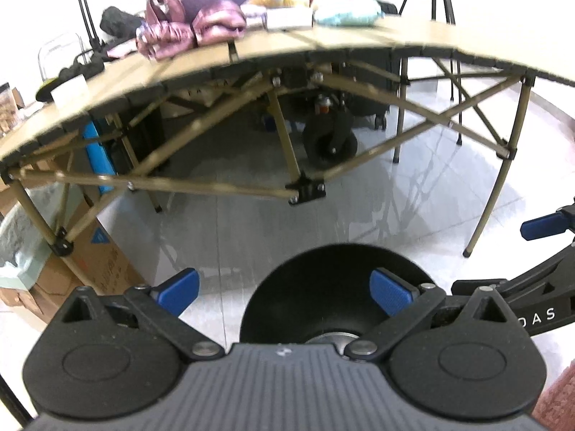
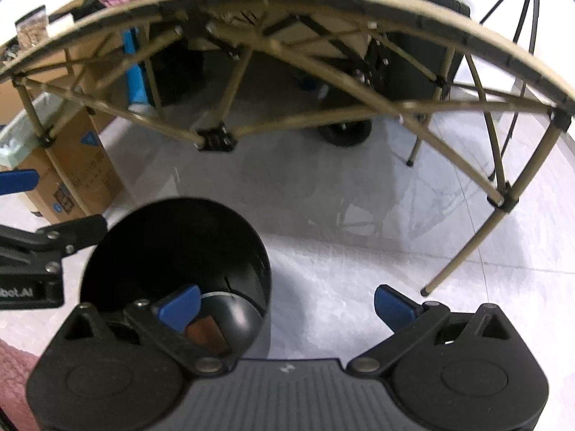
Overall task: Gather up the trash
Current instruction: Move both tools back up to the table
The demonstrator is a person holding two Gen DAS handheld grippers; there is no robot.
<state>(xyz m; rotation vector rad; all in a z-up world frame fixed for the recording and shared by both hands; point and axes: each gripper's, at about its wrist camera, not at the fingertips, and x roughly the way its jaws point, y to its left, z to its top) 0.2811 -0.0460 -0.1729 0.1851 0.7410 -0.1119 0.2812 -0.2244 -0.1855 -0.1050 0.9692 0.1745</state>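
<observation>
Left wrist view: the left gripper [image 1: 284,292] has its blue-padded fingers [image 1: 179,291] spread wide with nothing between them. A round black trash bin [image 1: 287,298] stands on the pale tiled floor [image 1: 359,208] at about 6 o'clock, its open mouth partly behind the right-hand finger; its inside is too dark to read. At 3 o'clock the right gripper [image 1: 546,226] enters from the edge, only one blue pad and black linkage showing. A tan folding table [image 1: 323,43] arches across 12 o'clock, with pinkish-purple bundles [image 1: 187,28], a pale teal cloth [image 1: 345,12] and a white box [image 1: 287,18] on top. A cardboard box [image 1: 97,251] sits at 8 o'clock beside the table leg, and a black wheel [image 1: 329,143] shows under the table.

Right wrist view: the right gripper [image 2: 285,309] is likewise spread wide and empty. The bin [image 2: 172,244] stands at 7 o'clock, its left-hand finger [image 2: 179,307] hanging over the opening; a brown object [image 2: 206,334] lies low inside against a grey curved surface. At 9 o'clock the left gripper [image 2: 21,179] reaches in beside the bin's rim. The table [image 2: 395,10] spans 12 o'clock, the cardboard box [image 2: 82,168] at 9 o'clock, and a tripod [image 2: 528,10] at 2 o'clock.
</observation>
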